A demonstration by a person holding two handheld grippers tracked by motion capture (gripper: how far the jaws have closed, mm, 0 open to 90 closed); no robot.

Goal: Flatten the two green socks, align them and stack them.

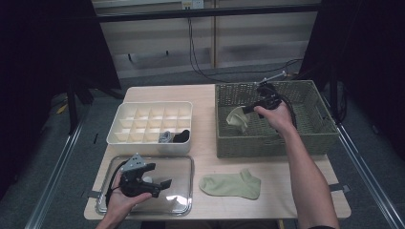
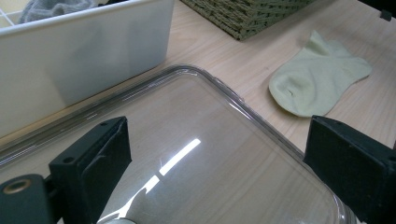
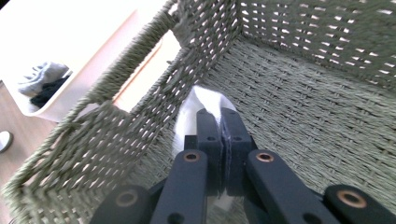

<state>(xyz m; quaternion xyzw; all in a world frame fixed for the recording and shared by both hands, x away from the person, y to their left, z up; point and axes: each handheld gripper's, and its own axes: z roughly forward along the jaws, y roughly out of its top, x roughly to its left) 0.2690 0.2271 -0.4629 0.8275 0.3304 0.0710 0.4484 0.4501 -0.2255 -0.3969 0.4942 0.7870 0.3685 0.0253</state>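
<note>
Left claw (image 1: pixel 165 183) gapes over clear lid (image 1: pixel 179 164); right claw (image 1: pixel 246 109) pinches pale sock (image 1: pixel 237 119) inside wicker basket (image 1: pixel 267 143).

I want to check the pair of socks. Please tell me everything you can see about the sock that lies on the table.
The pale green sock is a short ankle sock of soft knit fabric. It lies flat on the bare wooden table, between the clear tray and the person's right forearm, in front of the woven basket. In the high view its rounded toe points left and its open cuff right. Nothing touches it except the table.
</note>
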